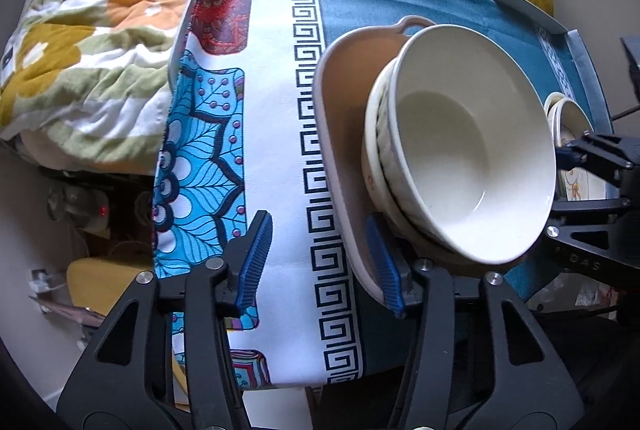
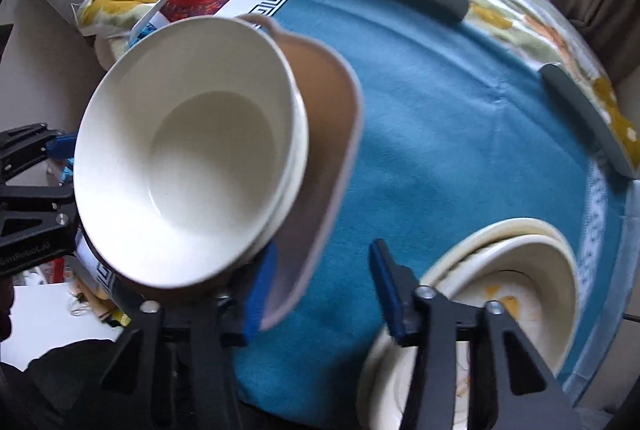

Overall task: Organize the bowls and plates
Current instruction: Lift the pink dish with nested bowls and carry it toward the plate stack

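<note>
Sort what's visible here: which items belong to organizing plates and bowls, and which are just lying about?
Job:
- white bowl on stacked bowls
- beige dish underneath
- plate stack

Lying about:
- patterned cloth
- floral quilt

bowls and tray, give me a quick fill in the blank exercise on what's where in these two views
1. The stack of white bowls sits inside a shallow ____ tray.
2. The tray rests on a cloth whose main colour is ____.
3. Beside the right gripper, a second pile is made of ____.
4. The cloth's white band carries a dark Greek-key ____.

Missing words: pink; teal blue; plates; border
</note>
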The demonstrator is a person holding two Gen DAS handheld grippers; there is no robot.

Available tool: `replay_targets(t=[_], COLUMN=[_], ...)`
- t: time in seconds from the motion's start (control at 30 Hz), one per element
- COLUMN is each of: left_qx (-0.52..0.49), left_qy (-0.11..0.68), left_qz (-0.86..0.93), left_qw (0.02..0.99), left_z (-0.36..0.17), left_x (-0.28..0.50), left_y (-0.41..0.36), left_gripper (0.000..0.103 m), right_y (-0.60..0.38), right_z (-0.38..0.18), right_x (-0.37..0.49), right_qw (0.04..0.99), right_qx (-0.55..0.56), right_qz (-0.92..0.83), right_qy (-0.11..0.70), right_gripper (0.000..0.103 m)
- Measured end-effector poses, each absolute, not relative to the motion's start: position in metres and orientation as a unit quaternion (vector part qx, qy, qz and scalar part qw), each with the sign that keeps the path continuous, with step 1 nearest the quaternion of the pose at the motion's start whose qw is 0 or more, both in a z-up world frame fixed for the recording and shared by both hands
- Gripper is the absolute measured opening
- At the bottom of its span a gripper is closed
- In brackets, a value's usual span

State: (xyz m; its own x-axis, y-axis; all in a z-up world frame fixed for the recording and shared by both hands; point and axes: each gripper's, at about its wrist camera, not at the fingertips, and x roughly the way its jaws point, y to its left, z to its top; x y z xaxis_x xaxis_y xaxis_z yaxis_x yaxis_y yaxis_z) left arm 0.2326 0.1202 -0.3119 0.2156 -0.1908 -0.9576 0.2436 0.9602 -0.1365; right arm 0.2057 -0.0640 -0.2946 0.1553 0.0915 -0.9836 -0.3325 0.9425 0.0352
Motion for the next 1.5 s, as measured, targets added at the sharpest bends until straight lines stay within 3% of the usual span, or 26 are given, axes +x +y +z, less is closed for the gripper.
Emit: replay_targets(t=[0.07,0.27,0.8,1.27,1.5], left_qx=[0.024,0.031,0.062,0.069,0.076], left_qy=[0.607,0.592,0.536,0.494,0.478], left_qz=[-0.145,-0.169,-0.169,-0.192,-0.22], left_qw=[0.781,0.787,0.825,0.845,0.847], left_z=[-0.311,-0.308,-0.288,-0.187,-0.163], left_x=[0.232,0.229,0.219,0.216,0.201], left_y=[0.118,0.11,0.106,0.067,0.013], left_gripper=[0.033,0.011,0.011,0.011,0.011], right_y=[-0.064,-0.062,-0.057,-0.103,-0.152], right_z=[-0.297,-0.305,-0.297,-0.204,-0.18], right_x=[0.206,0.204,0.194,0.186,0.169], right_qw=[0.756,0.76,0.793,0.82,0.83], right_qx=[-0.087,-0.053,-0.061,-0.026,-0.017], right_qz=[0.147,0.188,0.185,0.148,0.121], right_qy=[0.632,0.62,0.577,0.553,0.545], right_gripper=[0.035,0.014,0.014,0.014,0.014])
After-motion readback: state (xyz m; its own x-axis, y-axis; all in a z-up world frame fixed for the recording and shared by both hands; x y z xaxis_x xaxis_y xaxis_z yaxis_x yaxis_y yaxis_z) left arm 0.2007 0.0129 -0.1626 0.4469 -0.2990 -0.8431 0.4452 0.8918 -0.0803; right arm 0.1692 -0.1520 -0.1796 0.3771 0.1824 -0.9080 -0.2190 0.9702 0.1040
